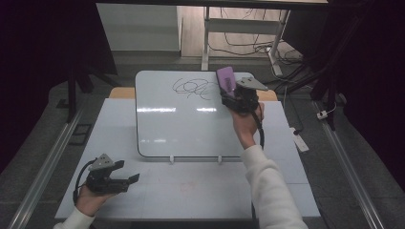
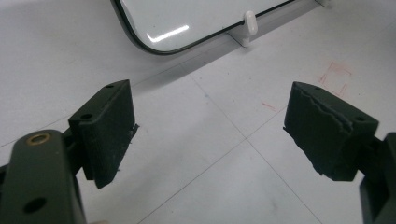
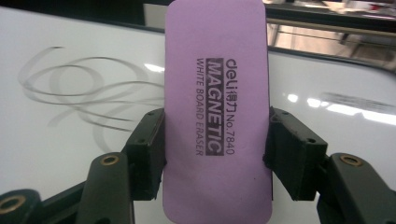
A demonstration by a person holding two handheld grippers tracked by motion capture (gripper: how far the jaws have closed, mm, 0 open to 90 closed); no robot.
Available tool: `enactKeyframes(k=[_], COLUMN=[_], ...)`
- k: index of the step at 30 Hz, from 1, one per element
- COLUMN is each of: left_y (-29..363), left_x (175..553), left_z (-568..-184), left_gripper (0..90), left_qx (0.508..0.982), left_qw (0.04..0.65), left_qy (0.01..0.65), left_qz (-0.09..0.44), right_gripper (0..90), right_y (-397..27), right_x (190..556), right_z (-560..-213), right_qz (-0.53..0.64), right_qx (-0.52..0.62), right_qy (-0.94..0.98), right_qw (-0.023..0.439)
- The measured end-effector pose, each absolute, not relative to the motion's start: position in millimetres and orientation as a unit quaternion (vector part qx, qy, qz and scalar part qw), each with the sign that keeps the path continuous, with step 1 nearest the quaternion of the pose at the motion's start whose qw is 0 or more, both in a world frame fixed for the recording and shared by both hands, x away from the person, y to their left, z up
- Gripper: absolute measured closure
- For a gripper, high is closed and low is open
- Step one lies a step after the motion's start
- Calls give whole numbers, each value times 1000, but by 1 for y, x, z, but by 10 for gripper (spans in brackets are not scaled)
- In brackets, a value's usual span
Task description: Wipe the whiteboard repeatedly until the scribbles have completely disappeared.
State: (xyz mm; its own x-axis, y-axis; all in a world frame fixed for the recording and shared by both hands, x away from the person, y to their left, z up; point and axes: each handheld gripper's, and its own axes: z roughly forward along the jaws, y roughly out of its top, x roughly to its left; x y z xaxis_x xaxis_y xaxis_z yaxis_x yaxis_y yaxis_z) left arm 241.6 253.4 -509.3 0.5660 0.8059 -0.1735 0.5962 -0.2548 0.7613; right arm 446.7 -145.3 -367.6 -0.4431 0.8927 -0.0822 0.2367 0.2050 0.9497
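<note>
Eraser clamped at the whiteboard's top right edge.
Purple eraser (image 3: 217, 112) is gripped by the right claw (image 1: 228, 91) beside the scribble (image 1: 193, 88) on the whiteboard (image 1: 181, 124); the left claw (image 1: 128, 171) is held wide open, empty, over bare tabletop (image 1: 200, 191).

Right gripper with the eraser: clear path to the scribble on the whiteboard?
Probably yes. The right gripper is shut on the purple eraser at the whiteboard's top right, and the scribble lies just beside it with nothing between. The left gripper rests open, far off on the table.
</note>
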Motion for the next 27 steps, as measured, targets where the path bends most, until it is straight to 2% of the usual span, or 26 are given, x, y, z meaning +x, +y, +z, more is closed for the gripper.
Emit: enactKeyframes(k=[7, 9, 11, 16, 20, 24, 27], left_y=[253, 253, 254, 254, 253, 253, 253], left_x=[241, 241, 241, 241, 242, 242, 242], left_z=[-509, -509, -509, -509, -509, -509, -510], left_gripper=[170, 170, 170, 170, 171, 170, 170], left_qx=[783, 784, 783, 782, 783, 784, 785], left_qw=[414, 414, 415, 416, 415, 414, 413], left_qy=[446, 446, 446, 446, 446, 445, 445], left_qz=[127, 127, 127, 127, 127, 126, 126], right_gripper=[408, 407, 407, 407, 407, 407, 408], right_y=[-84, -77, -82, -123, -156, -150, -131], right_x=[436, 434, 435, 443, 450, 448, 445], right_z=[-382, -383, -382, -371, -365, -366, -373], right_qz=[492, 484, 488, 473, 481, 478, 491], right_qx=[348, 336, 334, 370, 408, 408, 399], right_qy=[736, 744, 745, 715, 687, 687, 693], right_qw=[309, 316, 307, 357, 361, 364, 345])
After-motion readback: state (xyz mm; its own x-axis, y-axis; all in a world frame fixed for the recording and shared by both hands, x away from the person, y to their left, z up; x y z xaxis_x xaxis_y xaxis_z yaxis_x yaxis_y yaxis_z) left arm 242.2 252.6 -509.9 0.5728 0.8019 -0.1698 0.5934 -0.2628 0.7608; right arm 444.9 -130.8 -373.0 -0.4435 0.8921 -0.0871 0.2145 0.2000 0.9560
